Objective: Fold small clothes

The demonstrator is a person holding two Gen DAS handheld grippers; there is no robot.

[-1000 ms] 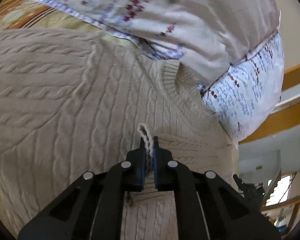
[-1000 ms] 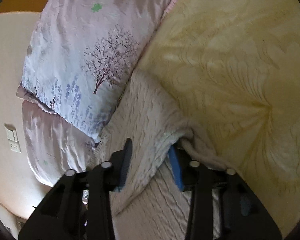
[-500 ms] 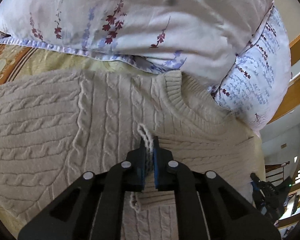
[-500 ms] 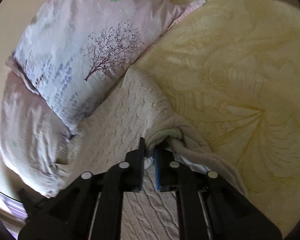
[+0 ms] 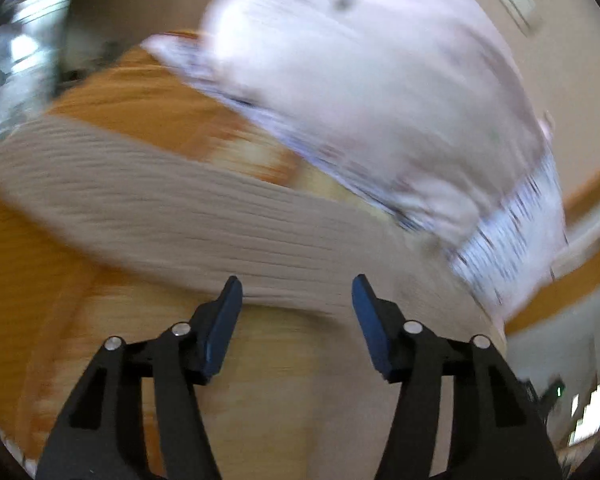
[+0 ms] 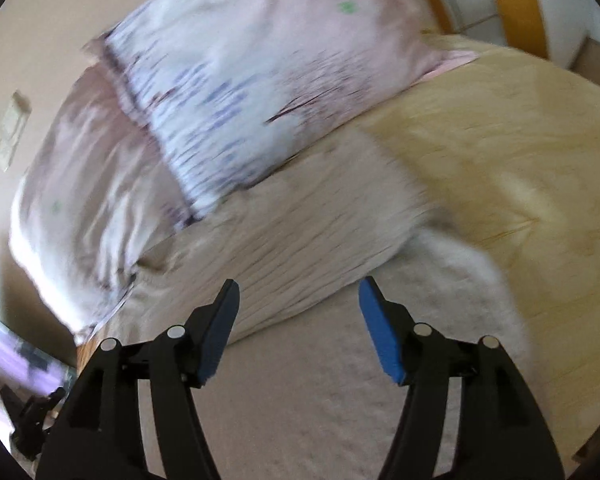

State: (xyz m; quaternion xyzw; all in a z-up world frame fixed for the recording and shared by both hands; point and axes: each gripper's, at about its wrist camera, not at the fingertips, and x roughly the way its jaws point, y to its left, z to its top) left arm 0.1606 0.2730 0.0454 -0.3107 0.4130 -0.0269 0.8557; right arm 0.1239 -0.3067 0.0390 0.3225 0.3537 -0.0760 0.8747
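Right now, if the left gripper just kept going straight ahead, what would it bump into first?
Most likely the cream knitted sweater, lying across the bed just beyond the open left gripper. The printed pillow sits further back. The picture is blurred, so depth is uncertain.

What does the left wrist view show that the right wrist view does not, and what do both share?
Only the left wrist view: orange patterned bedspread fabric and a bright window.

Only the right wrist view: a pale wall switch plate and the plain yellow embossed bedspread.

Both: the cream cable-knit sweater, the floral white pillows, and open blue-padded fingers, all motion-blurred.
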